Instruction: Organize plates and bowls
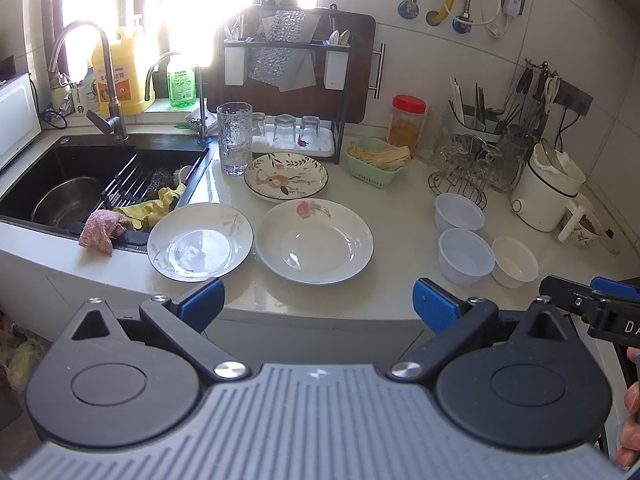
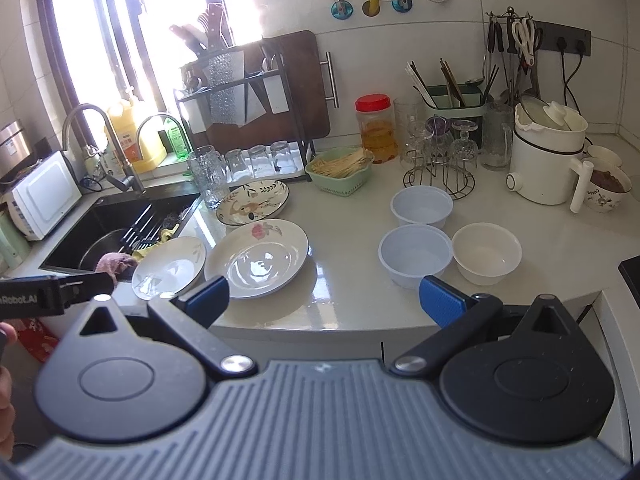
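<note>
Holding our left gripper point(image 1: 318, 306) and our right gripper point(image 2: 323, 305) out before the counter point(image 1: 400, 296), we keep both spread wide with nothing between the blue fingers.

We use the sink point(image 1: 80, 168) as our landmark. Just beside the sink sits a round white plate with grey leaves point(image 1: 200, 242), shiny and flat. Next over, farther from the sink, is a deeper white plate with a pink flower point(image 1: 315, 240). Behind these two, near the sink's far corner, lies a cream plate with a dark rim point(image 1: 286, 176) and painted leaves.

Well away from the sink stand three small round bowls, all empty. Two are see-through plastic bowls point(image 1: 466, 254), and one is a white bowl point(image 1: 515, 262). A green basket point(image 1: 376, 164) holds thin sticks. Inside the sink we see a shiny metal pot point(image 1: 66, 202).
</note>
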Available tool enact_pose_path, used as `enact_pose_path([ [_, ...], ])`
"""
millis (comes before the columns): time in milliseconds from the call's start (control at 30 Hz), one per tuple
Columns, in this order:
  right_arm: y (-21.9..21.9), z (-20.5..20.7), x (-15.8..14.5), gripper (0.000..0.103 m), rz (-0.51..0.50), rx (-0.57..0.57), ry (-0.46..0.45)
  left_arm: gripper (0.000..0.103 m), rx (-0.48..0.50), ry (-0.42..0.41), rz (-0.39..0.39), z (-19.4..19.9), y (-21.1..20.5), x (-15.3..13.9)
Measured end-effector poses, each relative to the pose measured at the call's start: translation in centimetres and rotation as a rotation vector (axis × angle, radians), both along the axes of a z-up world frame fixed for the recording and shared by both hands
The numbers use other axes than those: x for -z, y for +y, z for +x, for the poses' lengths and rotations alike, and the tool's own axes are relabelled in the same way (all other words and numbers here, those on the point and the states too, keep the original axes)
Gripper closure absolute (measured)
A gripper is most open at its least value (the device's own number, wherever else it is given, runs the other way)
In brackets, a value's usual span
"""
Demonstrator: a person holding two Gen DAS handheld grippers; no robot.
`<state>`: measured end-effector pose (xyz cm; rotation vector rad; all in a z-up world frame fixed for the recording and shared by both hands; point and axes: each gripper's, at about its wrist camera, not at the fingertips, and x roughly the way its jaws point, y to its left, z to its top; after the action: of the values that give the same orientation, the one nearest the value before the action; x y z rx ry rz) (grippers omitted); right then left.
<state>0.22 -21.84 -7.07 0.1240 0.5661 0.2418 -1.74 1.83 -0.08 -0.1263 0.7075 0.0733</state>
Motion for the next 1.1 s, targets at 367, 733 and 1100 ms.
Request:
enact_pose_path([
  [367,-0.9,0.8,0.9,0.0,0.013,-0.004,0.018,0.001,0.009,0.027,0.006,1.5,-1.1,0.8],
  [733,-1.7,1.8,1.9,0.0,0.04,-0.015,0.032,0.001,0.006,0.086,0.011,3.4,-1.6,2.7],
  [1100,-0.7,3.0,2.1,0.002,0.058,-0.063,0.051,0.001,-0.027,0.125,0.005,4.7,-0.5,3.0],
])
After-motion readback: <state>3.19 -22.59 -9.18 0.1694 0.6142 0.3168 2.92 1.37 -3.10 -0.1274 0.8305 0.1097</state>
